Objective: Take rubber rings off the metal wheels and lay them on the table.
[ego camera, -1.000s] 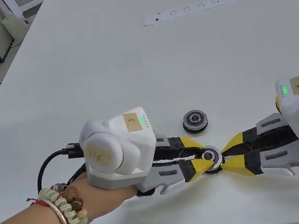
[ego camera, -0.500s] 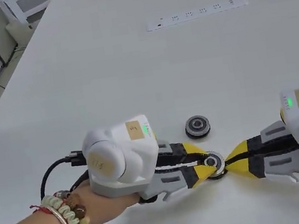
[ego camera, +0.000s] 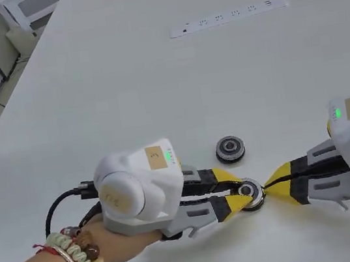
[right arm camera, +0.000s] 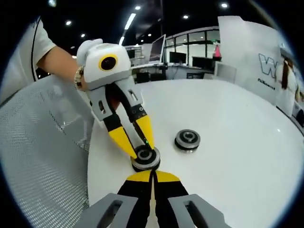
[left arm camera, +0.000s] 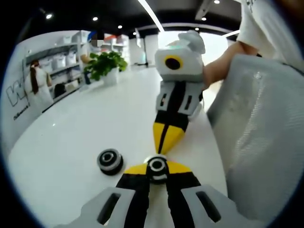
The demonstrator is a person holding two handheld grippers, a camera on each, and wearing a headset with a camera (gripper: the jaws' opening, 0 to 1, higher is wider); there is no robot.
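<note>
A small metal wheel (ego camera: 250, 191) with a dark rubber ring is held just above the white table (ego camera: 121, 80), near its front edge. My left gripper (ego camera: 241, 191) comes in from the left and is shut on this wheel (left arm camera: 157, 167). My right gripper (ego camera: 266, 186) reaches in from the right with its yellow tips together, touching the wheel's rim (right arm camera: 145, 157). Whether it pinches the rubber, I cannot tell. A second wheel (ego camera: 230, 148) with its ring on lies flat on the table just beyond, also visible as the second wheel (right arm camera: 187, 139) and the second wheel (left arm camera: 110, 160).
A white power strip (ego camera: 229, 14) lies far back on the table. A black cable (ego camera: 58, 196) trails from the left gripper's body. A person's hand with bead bracelets (ego camera: 80, 256) holds it. The table's front edge runs just below the grippers.
The right gripper's yellow tips, spread beside the wheel one second ago, are now together at its rim. The left gripper keeps its hold. The head view has shifted a little.
</note>
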